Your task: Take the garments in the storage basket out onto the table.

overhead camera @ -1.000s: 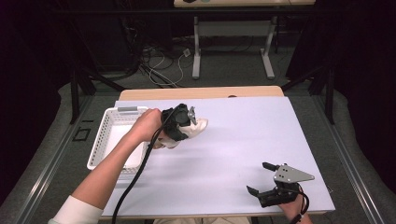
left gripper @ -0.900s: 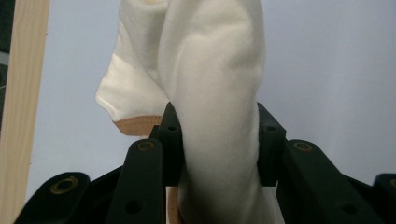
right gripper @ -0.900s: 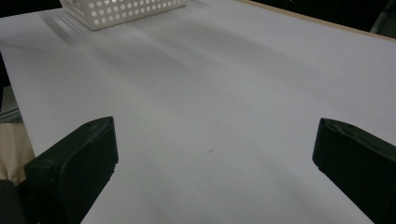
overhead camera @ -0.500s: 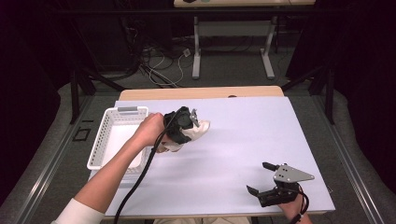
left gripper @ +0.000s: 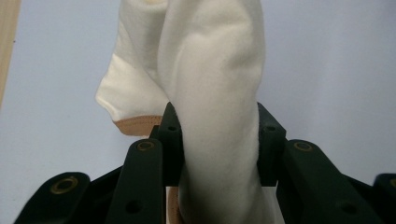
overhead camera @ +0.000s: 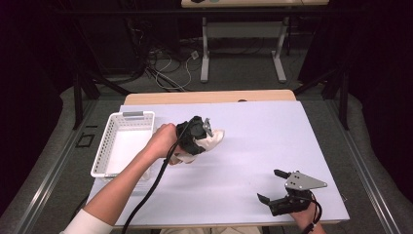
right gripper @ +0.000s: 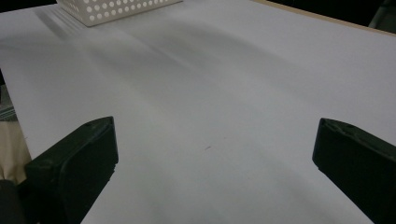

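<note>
High view, with both tool views. The left tool (overhead camera: pixel 207 130) is closed on a cream cloth (overhead camera: pixel 210 140); in the left tool view both pads are seen pressed into a thick fold of the cloth (left gripper: pixel 212 84), which is bunched between the jaws. The cloth is held over the counter (overhead camera: pixel 272 141), just right of the white basket (overhead camera: pixel 109 146), at about 9 o'clock from the counter's centre.

Compared with the frames of a second earlier, the left hand (overhead camera: pixel 163 140) and its load are shifted slightly toward 9 o'clock, nearer the basket rim; the grip is unchanged. The right tool (overhead camera: pixel 272 187) is unmoved at about 5 o'clock, near the front edge, its jaws spread wide with nothing between them, as its own view of the bare counter (right gripper: pixel 210 93) confirms.

This small shift may be read as the start of a carry toward the basket; the cloth is judged secured but not yet delivered.

Orientation: in the high view the cloth's long axis runs roughly from 8 o'clock to 2 o'clock, its free end pointing toward 2 o'clock, away from the basket. In the left tool view it extends straight ahead from the jaws toward 12 o'clock, with a tan hem (left gripper: pixel 137 125) showing at 9 o'clock of the grip.
</note>
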`<state>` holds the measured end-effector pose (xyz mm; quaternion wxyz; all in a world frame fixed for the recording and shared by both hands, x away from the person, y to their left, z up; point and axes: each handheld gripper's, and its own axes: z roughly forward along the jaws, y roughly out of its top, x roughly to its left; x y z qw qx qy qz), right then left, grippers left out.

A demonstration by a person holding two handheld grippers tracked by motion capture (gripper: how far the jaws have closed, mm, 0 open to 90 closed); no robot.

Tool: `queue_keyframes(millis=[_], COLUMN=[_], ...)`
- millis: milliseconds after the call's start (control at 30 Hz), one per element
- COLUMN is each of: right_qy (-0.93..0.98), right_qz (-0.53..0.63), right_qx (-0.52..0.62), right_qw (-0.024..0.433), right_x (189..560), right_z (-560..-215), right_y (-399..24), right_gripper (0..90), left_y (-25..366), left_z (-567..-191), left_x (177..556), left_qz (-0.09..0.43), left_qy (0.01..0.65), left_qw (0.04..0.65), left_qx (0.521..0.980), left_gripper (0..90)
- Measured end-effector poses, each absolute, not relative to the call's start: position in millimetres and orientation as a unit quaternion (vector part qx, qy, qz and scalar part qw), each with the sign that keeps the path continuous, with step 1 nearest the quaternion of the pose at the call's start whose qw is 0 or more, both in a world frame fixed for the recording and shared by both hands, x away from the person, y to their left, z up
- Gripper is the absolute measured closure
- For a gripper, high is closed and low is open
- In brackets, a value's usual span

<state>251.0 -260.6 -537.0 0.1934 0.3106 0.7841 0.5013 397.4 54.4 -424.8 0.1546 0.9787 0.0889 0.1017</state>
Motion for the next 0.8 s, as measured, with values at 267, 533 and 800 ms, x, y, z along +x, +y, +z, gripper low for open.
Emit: queue_keyframes(millis=[267, 533, 800], right_qy=[0.784, 0.784, 0.784], right_qz=[0.501, 0.500, 0.501], right_qx=[0.312, 0.312, 0.312], right_qw=[0.194, 0.195, 0.195], right_x=[250.6, 250.7, 251.0], right_z=[-536.5, -536.6, -536.9], right_y=[-261.8, -262.0, -262.2], right_gripper=[0.0, 0.0, 0.0], left_y=[48.8, 49.4, 50.1], left_z=[-432.3, -434.8, -440.9], left_x=[394.9, 392.9, 392.4], left_qz=[0.096, 0.099, 0.094], left_qy=[0.097, 0.107, 0.127], left_qw=[0.165, 0.176, 0.189], left_qx=[0.977, 0.974, 0.969], left_gripper=[64.1, 64.1, 64.1])
